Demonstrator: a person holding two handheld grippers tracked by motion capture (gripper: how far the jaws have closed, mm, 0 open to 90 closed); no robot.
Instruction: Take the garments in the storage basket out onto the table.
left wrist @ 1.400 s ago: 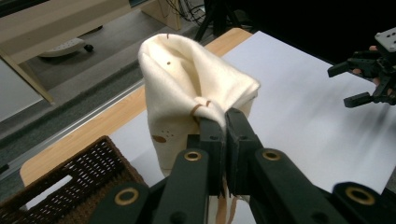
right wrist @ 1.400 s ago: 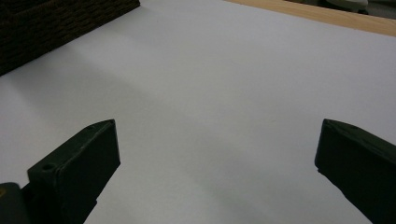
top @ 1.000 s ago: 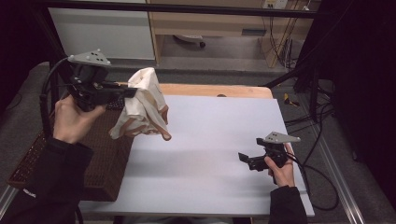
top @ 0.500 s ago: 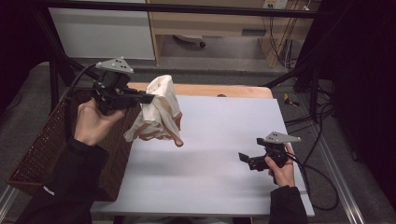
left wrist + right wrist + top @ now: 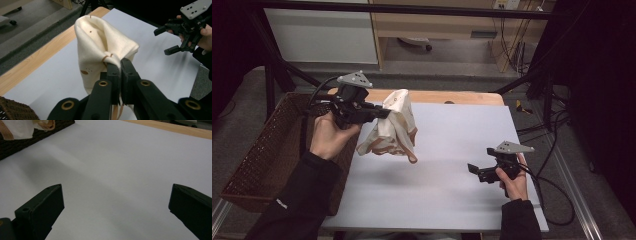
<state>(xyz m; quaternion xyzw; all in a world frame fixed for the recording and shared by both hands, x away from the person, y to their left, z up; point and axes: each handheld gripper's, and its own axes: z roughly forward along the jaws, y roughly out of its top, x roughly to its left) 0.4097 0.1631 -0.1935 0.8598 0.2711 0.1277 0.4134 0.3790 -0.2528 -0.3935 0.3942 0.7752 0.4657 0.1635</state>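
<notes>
A cream cloth garment (image 5: 394,127) with tan trim hangs bunched in the air over the left part of the white table (image 5: 452,150). My left gripper (image 5: 384,113) is shut on its upper edge; in the left gripper view the jaws pinch a fold of the cream cloth (image 5: 100,47) at my left gripper (image 5: 119,65). At the table's right side my right gripper (image 5: 474,171) rests low over the surface and stands open. In the right gripper view my right gripper (image 5: 116,202) has its jaws wide apart with bare table between them, and a corner of the cloth (image 5: 20,127) shows at top left.
A dark wicker basket (image 5: 267,145) stands off the table's left edge, under my left forearm. A wooden strip (image 5: 447,96) runs along the table's far edge. Cables (image 5: 552,150) lie on the floor to the right. White table surface lies between the two grippers.
My left gripper has carried the cloth rightward and lower, from over the basket side toward the table's left part. The right gripper has not moved.
</notes>
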